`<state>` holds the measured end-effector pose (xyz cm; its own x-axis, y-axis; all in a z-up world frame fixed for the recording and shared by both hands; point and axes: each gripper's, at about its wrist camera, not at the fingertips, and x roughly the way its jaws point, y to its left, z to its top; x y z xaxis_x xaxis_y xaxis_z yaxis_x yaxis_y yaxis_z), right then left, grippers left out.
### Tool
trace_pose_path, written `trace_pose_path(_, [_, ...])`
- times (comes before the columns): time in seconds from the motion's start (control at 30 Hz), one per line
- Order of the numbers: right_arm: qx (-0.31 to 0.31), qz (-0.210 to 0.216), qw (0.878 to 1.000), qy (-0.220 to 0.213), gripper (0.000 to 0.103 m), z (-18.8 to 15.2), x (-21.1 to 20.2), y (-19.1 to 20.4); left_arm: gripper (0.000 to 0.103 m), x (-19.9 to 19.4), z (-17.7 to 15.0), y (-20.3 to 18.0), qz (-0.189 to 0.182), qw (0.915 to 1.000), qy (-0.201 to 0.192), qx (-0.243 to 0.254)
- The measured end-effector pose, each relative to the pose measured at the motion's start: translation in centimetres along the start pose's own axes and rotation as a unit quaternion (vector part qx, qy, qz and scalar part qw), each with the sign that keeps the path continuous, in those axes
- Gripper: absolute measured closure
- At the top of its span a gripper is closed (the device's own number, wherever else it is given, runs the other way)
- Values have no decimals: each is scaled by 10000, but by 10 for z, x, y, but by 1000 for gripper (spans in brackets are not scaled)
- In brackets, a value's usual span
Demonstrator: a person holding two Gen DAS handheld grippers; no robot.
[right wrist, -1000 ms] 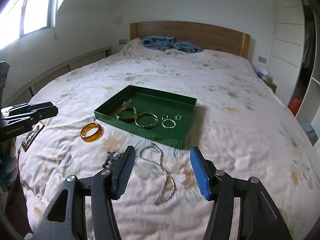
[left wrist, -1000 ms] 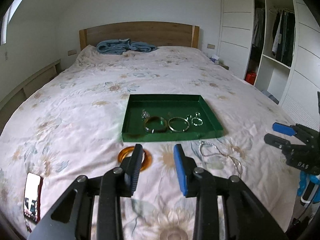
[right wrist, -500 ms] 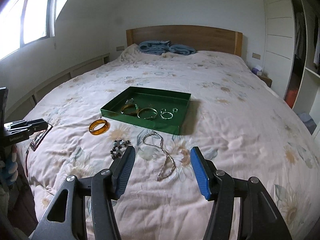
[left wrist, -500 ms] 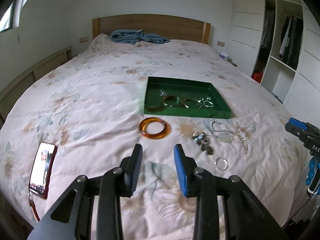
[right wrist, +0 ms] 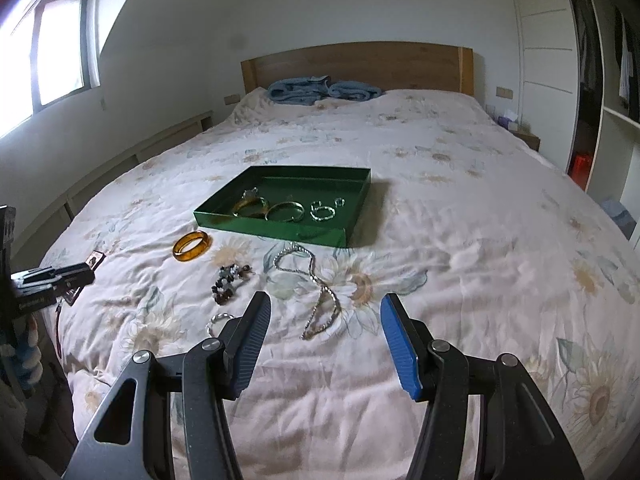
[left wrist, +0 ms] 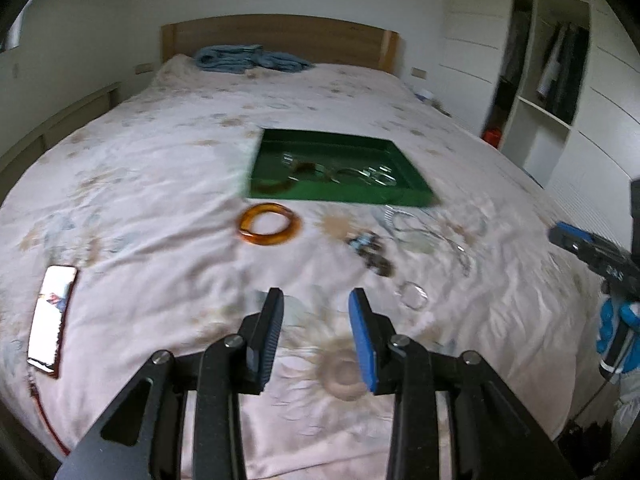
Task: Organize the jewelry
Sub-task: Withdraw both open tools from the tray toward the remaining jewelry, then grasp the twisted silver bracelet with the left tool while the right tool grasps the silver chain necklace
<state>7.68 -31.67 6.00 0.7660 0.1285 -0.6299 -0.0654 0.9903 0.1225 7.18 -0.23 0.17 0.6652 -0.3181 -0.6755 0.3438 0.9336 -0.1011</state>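
Note:
A green tray (right wrist: 224, 220) (left wrist: 340, 200) lies on the bed with bangles and rings inside. In front of it on the quilt lie an amber bangle (right wrist: 191, 245) (left wrist: 269, 224), a dark bead bracelet (right wrist: 229, 280) (left wrist: 370, 252), a silver chain necklace (right wrist: 316, 280) (left wrist: 432, 232) and a small silver ring (right wrist: 218, 320) (left wrist: 414, 295). My left gripper (left wrist: 316, 320) is open and empty above the quilt near the foot of the bed. My right gripper (right wrist: 324, 328) is open and empty, just short of the necklace's near end.
A phone (left wrist: 52, 316) lies on the quilt at the left. Blue folded cloth (right wrist: 320, 90) rests by the wooden headboard (right wrist: 360, 64). A wardrobe (left wrist: 552, 80) stands to the right of the bed. A window (right wrist: 44, 68) is on the left wall.
Both grippers have drawn back toward the foot of the bed, so the tray and loose jewelry look farther away. Both stay open and empty.

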Motion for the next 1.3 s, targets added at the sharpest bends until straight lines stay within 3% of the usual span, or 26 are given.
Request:
trace_pose_path(0.27, [138, 70, 9998, 144, 46, -12, 16, -15, 68, 41, -10, -53, -573, 9967, 376, 433])
trace_pose_path(0.43, [199, 115, 9994, 267, 46, -19, 30, -22, 60, 68, -15, -76, -730, 9935, 584, 654])
trace_pose_path(0.7, [140, 254, 9981, 545, 46, -23, 62, -28, 60, 107, -14, -93, -596, 9914, 840, 812])
trace_pose_path(1.0, [69, 464, 9965, 691, 46, -21, 91, -26, 61, 131, -6, -76, -470, 9934, 975, 382])
trace_pose_path(1.07, [36, 496, 9961, 735, 46, -20, 98, -26, 63, 136, -5, -78, -444, 9927, 1023, 450])
trace_pose_path(1.3, [-175, 615, 9946, 814, 46, -11, 116, -19, 86, 153, -3, -83, -469, 9886, 1295, 605])
